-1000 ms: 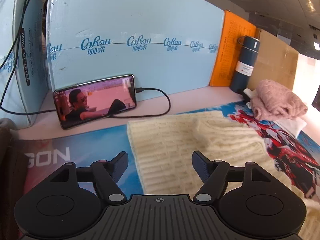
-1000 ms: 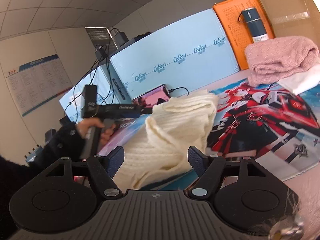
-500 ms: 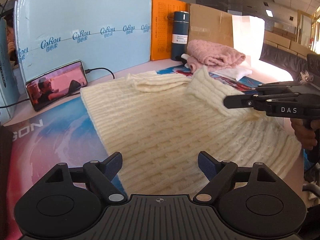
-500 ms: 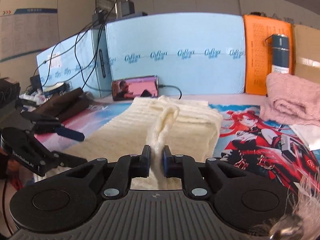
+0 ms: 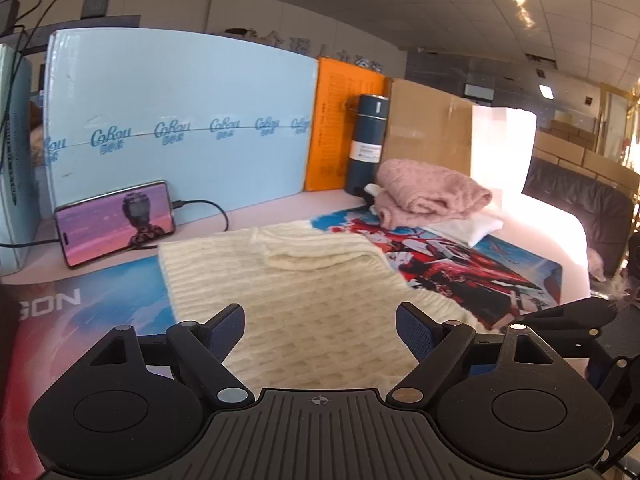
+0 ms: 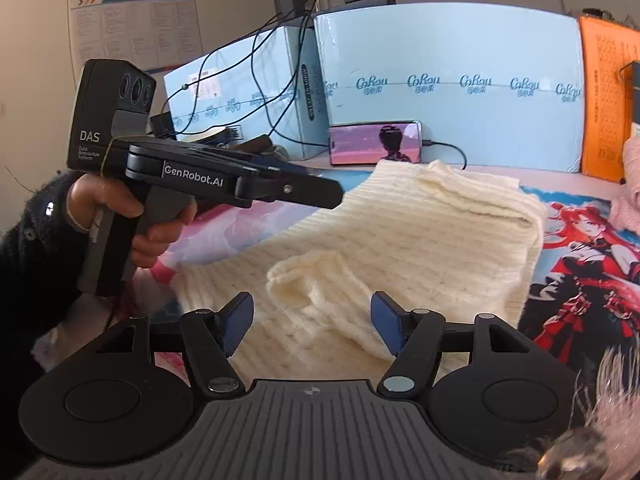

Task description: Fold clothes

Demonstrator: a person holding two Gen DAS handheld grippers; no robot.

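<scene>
While the left wrist camera looked along its own fingers, the left gripper (image 5: 320,330) stood spread wide with nothing between its blue pads, hovering over the near edge of a cream knitted sweater (image 5: 304,300). That sweater lay flat on a printed desk mat (image 5: 100,312), one sleeve folded across its top. Behind it a phone (image 5: 116,222) leaned against a pale blue foam board (image 5: 180,120), its cable trailing right. A dark flask (image 5: 366,148) stood at the back beside an orange board (image 5: 340,128), and a folded pink sweater (image 5: 432,192) rested on something white, too washed out by glare to identify. At the right edge only the dark tip of the right gripper (image 5: 568,314) showed, mostly cut off.

From the right wrist camera, the right gripper (image 6: 312,326) had its jaws opening, the pads clear of the cloth; a loose sleeve end of the cream sweater (image 6: 320,276) lay just ahead between them. A hand (image 6: 120,216) in a dark sleeve held the left gripper (image 6: 328,196) side-on above the sweater's left part, so its fingers overlapped and their gap could not be seen there. Pale fuzzy fibres blurred the lower right corner.
</scene>
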